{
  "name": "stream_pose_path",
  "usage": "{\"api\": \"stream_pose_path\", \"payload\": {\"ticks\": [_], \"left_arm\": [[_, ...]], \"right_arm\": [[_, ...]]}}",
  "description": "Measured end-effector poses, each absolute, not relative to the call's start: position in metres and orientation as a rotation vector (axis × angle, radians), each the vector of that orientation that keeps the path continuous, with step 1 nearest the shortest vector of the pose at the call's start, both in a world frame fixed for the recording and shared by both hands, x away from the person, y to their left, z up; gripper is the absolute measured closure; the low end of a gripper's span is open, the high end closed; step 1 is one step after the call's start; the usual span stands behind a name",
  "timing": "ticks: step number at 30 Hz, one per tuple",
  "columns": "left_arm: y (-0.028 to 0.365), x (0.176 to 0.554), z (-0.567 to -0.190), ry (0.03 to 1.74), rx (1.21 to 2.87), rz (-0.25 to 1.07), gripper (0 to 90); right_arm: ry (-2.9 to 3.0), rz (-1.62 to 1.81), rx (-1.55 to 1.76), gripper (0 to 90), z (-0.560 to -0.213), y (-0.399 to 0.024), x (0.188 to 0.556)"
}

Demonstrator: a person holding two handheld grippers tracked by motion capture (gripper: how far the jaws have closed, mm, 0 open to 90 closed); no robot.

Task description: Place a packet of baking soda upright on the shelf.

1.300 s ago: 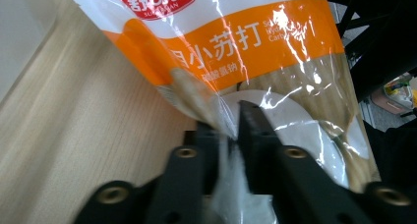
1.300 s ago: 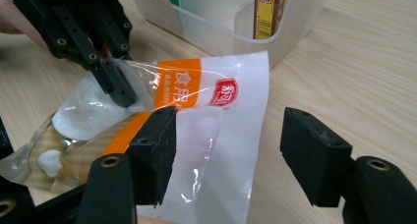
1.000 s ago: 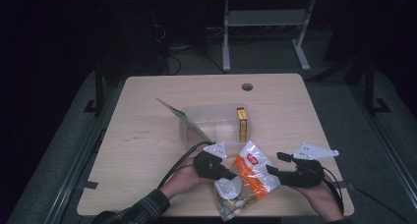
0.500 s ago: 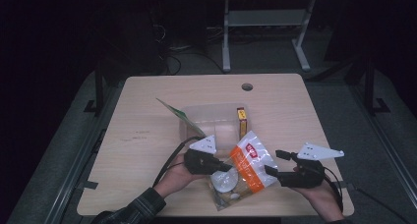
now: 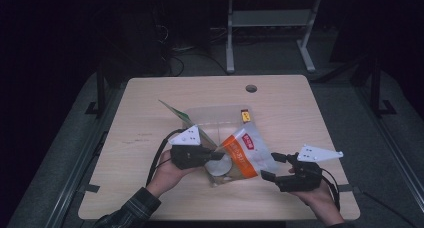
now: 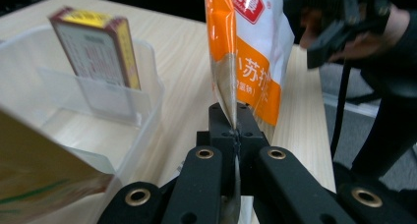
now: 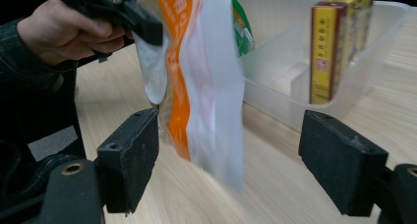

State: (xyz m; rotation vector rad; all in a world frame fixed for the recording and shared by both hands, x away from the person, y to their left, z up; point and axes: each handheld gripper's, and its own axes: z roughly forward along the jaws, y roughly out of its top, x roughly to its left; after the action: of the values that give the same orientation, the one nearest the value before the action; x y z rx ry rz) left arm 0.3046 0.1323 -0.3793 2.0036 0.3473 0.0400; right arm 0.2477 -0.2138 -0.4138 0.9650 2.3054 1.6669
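Left tongs [image 5: 216, 156] clamp the orange-and-white snack pouch [image 5: 246, 153] clear of the bench [image 5: 150, 123]'s near edge, right tongs [image 5: 274, 167] standing open and empty, the clear plastic bin [image 5: 212, 115] yet to receive it.

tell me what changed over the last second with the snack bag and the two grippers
The left gripper, shut on the orange and white snack bag, lifted it off the table toward the clear bin. The right gripper let the bag go; its jaws have just been opening. The yellow box and green packet stayed put.
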Motion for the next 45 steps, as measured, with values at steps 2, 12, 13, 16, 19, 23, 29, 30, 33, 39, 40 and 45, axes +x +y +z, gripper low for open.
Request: {"api": "stream_pose_path", "payload": {"ticks": [2, 12, 13, 16, 19, 23, 29, 30, 33, 39, 40, 45], "left_arm": [[0.134, 0.305, -0.376, 0.351, 1.988, 0.043, 90.0], [0.136, 0.306, -0.375, 0.366, 1.969, 0.044, 89.9], [0.137, 0.306, -0.375, 0.367, 1.972, 0.049, 89.9], [0.139, 0.307, -0.375, 0.374, 1.969, 0.051, 89.8], [0.139, 0.307, -0.376, 0.375, 1.966, 0.045, 89.8], [0.138, 0.307, -0.377, 0.365, 1.965, 0.035, 89.7], [0.133, 0.307, -0.382, 0.35, 1.976, 0.006, 89.4], [0.133, 0.307, -0.382, 0.35, 1.976, 0.001, 89.2], [0.132, 0.306, -0.382, 0.341, 1.974, 0.009, 85.6], [0.131, 0.305, -0.385, 0.351, 1.989, 0.016, 65.3], [0.131, 0.304, -0.386, 0.356, 1.997, 0.025, 61.6], [0.141, 0.299, -0.39, 0.387, 2.027, 0.059, 47.5]], "right_arm": [[2.308, 1.683, 0.95, 22.8, -0.414, -0.209, 0.25], [2.393, 1.773, 0.905, 47.3, -0.414, -0.176, 0.272], [2.409, 1.773, 0.905, 53.4, -0.415, -0.174, 0.274], [2.415, 1.802, 0.899, 76.0, -0.416, -0.173, 0.277], [2.407, 1.855, 0.868, 89.4, -0.413, -0.176, 0.275], [2.405, 1.878, 0.839, 90.0, -0.408, -0.179, 0.273], [2.377, 1.918, 0.778, 90.0, -0.395, -0.181, 0.267], [2.376, 1.928, 0.77, 90.0, -0.394, -0.181, 0.267], [2.367, 1.927, 0.756, 90.0, -0.391, -0.181, 0.266], [2.375, 1.939, 0.685, 90.0, -0.379, -0.179, 0.26], [2.376, 1.923, 0.669, 90.0, -0.377, -0.178, 0.259], [2.416, 1.823, 0.611, 90.0, -0.371, -0.176, 0.256]]}}
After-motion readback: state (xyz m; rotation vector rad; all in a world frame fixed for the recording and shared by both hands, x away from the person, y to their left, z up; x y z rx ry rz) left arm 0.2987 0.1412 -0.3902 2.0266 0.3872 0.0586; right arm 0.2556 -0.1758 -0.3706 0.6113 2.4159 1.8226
